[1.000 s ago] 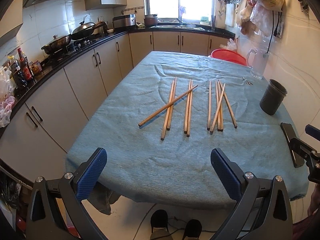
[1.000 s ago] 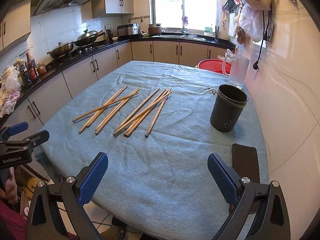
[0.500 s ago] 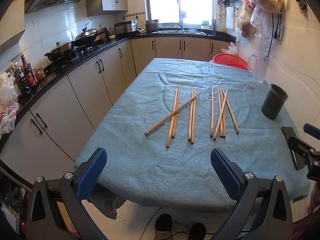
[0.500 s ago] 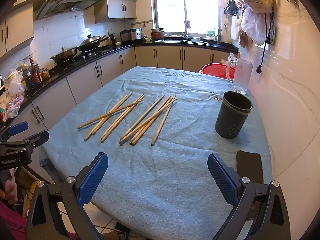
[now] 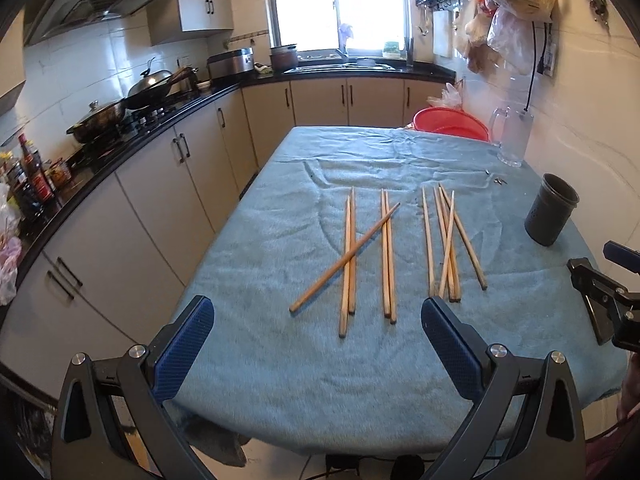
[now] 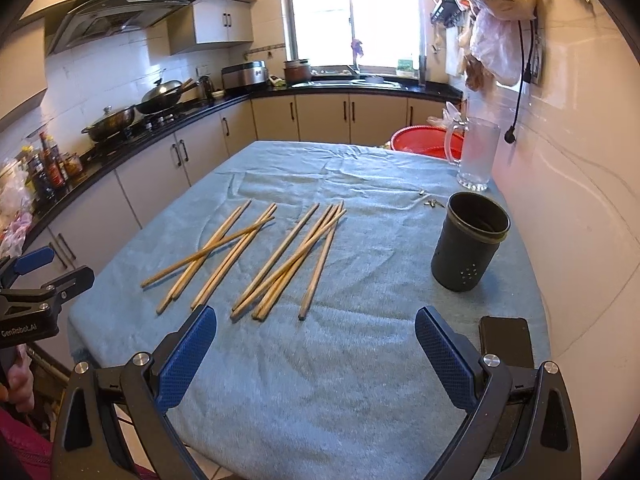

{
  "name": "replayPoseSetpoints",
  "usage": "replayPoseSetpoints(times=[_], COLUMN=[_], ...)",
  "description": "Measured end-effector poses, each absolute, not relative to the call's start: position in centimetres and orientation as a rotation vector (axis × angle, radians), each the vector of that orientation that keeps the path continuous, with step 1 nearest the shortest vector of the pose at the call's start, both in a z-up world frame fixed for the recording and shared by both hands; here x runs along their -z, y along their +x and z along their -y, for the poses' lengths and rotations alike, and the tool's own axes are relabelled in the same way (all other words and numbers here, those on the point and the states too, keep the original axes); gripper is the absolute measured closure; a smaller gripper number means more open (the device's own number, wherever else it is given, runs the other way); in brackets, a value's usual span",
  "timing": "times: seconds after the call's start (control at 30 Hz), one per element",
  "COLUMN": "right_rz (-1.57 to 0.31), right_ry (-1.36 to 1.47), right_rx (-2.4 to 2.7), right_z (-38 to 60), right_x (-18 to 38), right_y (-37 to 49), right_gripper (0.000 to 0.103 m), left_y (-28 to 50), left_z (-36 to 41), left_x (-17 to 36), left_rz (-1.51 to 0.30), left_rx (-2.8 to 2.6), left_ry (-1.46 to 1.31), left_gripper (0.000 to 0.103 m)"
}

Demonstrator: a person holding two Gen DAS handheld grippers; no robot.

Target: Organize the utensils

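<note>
— Where are the chopsticks [image 5: 386, 254]?
— Loose on the tabletop [image 5: 280, 360], on its blue cloth, one lying slantwise across a pair. The dark cup [image 6: 470, 242] stands upright, well apart to their right.
— And the tools?
— Left tool [image 5: 316, 346] and right tool [image 6: 314, 346] both gape wide, empty, at the near edge. The flat black thing [image 6: 506, 342] by the cup may be a phone.
</note>
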State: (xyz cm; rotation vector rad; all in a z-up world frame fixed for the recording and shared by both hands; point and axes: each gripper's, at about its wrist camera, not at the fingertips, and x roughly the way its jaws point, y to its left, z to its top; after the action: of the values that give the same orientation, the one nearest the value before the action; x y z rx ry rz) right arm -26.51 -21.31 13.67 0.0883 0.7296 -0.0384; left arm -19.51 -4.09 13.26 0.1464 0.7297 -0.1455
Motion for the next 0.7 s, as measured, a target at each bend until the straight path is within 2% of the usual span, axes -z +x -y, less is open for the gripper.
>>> replayPoseSetpoints(times=[0.3, 0.53, 0.7], right_rz=[-0.79, -0.886, -0.965], right_ry=[0.144, 0.232, 0.279], right_rx=[0.126, 0.15, 0.138], right_z=[22.5, 23.7, 23.9], right_x=[-13.7, -13.2, -12.3], right_y=[-24.0, -20.9, -18.3], right_gripper=[0.002, 0.002, 0.01], left_y=[-15.8, -11.5, -8.8], left_z=[3.4, 3.4, 4.1], left_x=[-13.0, -12.1, -11.5], left_rz=[-0.76, -0.874, -0.916], left_rx=[0.208, 0.284, 0.358], left_ry=[0.148, 0.163, 0.178], left_gripper=[0.0, 0.0, 0.0])
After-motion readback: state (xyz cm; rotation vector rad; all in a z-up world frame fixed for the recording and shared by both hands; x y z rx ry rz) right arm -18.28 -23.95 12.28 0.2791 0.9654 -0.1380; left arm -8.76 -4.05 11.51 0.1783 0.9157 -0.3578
